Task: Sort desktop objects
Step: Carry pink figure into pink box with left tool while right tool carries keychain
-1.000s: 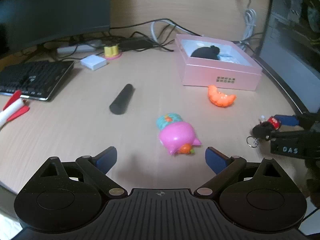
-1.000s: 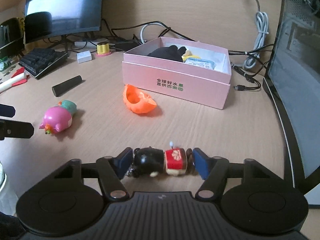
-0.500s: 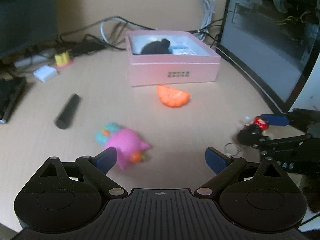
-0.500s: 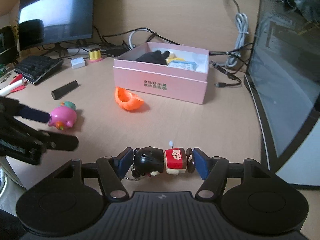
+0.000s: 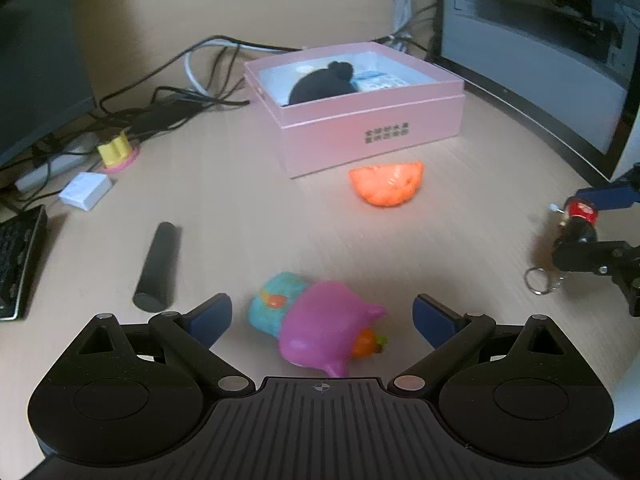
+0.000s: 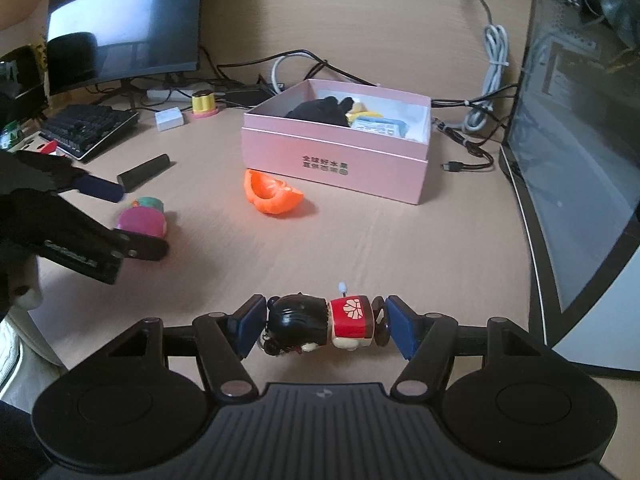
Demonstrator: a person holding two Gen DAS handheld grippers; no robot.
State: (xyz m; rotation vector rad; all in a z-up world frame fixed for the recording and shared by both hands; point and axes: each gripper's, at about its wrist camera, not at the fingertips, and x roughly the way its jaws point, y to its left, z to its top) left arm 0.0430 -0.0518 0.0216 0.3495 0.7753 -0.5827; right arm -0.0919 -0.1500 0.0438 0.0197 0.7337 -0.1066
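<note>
Desk (image 6: 400, 248) of pale wood, filling both views, bounded at 3 o'clock by a dark glass-sided computer case (image 6: 580, 140) and at 10 o'clock by a monitor (image 6: 120, 24) with a black keyboard (image 6: 84, 128) below it. Tangle of cables (image 6: 480, 120) along the far edge at 12 to 2 o'clock, behind the box.

Pink box (image 5: 360, 120), open-topped, at 12 o'clock in the left wrist view, holding a black soft item (image 5: 320, 84) and a pale blue packet (image 5: 374, 80). Orange peel-shaped toy (image 5: 386, 184) just beside the box's near wall, at 1 o'clock. Bare wood between that toy and the case, and between it and the near edge.

Left gripper (image 5: 322, 316) spread wide, low over the desk, with a pink and teal toy (image 5: 320, 324) lying between its fingers, neither pad clearly touching. Black cylinder (image 5: 158, 266) at 10 o'clock, near the left fingertip but apart. White adapter block (image 5: 85, 190) and a yellow and pink stamp-like piece (image 5: 116, 152) farther off at 10 to 11 o'clock, by the cables.

Right gripper (image 6: 324, 324) closed on a small doll keychain (image 6: 324, 324), black head toward the left pad, red body toward the right, held crosswise above the desk. Seen from the left wrist at 3 o'clock, key ring (image 5: 538, 280) dangling below. Unblocked wood between that gripper and the box at 12 o'clock.
</note>
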